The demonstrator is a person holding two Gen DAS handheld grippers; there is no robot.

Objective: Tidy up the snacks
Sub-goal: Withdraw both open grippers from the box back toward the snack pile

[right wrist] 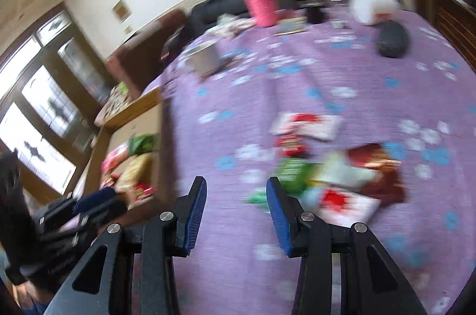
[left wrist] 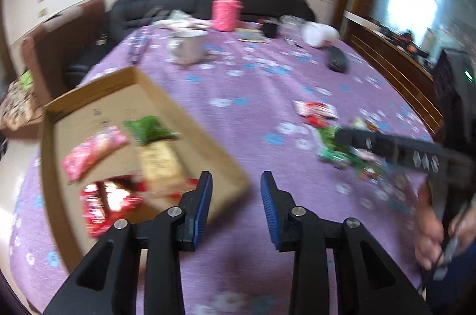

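Nearest in the left wrist view, the left gripper (left wrist: 236, 181) is seen with its jaws spread and nothing between them, above the purple tablecloth (left wrist: 253, 95). At ten o'clock a cardboard tray (left wrist: 89, 95) holds a red packet (left wrist: 110, 202), a beige packet (left wrist: 159, 163), a pink packet (left wrist: 93, 154) and a green packet (left wrist: 148, 129). In the right wrist view the right gripper (right wrist: 236, 184) is likewise held apart and empty; at two o'clock loose snacks (right wrist: 333, 172) are heaped. Farther off, at twelve o'clock, a metal cup (left wrist: 186, 45) and a pink container (left wrist: 226, 10) are seen.
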